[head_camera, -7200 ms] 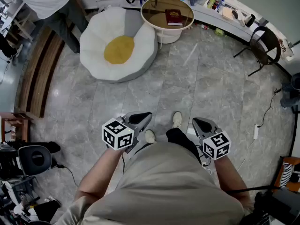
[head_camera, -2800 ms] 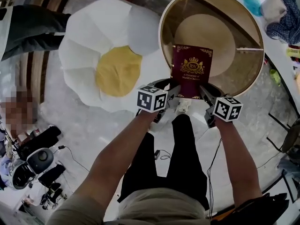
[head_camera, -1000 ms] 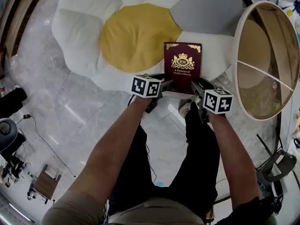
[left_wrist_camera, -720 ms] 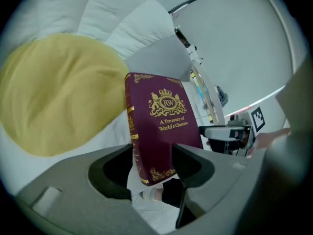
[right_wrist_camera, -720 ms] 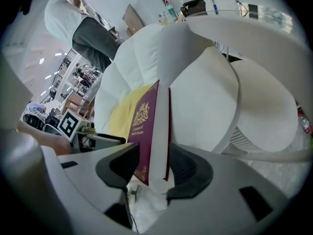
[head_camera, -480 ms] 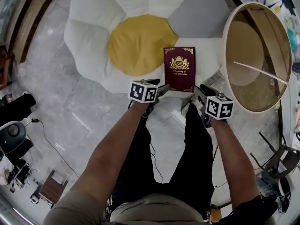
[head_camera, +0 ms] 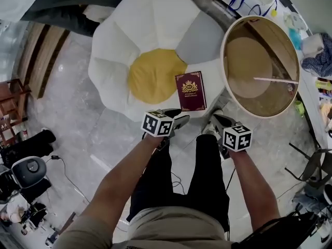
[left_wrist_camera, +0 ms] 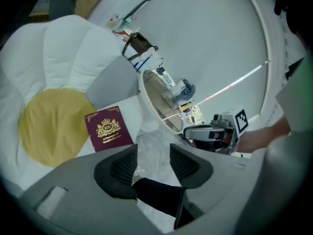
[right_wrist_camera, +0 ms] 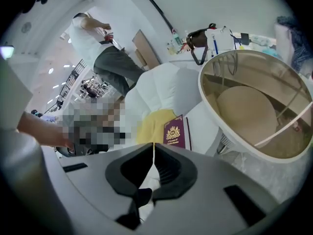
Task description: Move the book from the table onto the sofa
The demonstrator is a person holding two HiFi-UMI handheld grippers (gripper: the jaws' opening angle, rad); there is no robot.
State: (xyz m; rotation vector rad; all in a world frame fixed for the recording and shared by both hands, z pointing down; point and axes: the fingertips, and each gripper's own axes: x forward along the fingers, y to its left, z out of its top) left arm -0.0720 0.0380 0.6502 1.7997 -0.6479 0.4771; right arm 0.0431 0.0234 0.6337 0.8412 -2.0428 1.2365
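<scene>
I count one book [head_camera: 190, 91] mid-frame, one flower-shaped sofa [head_camera: 129, 30] upper left, one round table [head_camera: 224, 61] upper right. One other person [head_camera: 67, 12] at the top left edge, only partly in view.

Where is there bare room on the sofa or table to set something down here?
On the sofa, the yellow centre and the white petals left of and behind it are bare; the book lies on the petal next to the round table. The table's glass top looks almost wholly bare. The counter beyond it is crowded.

Book [head_camera: 190, 91] apparently flat on sofa [head_camera: 150, 19]
</scene>
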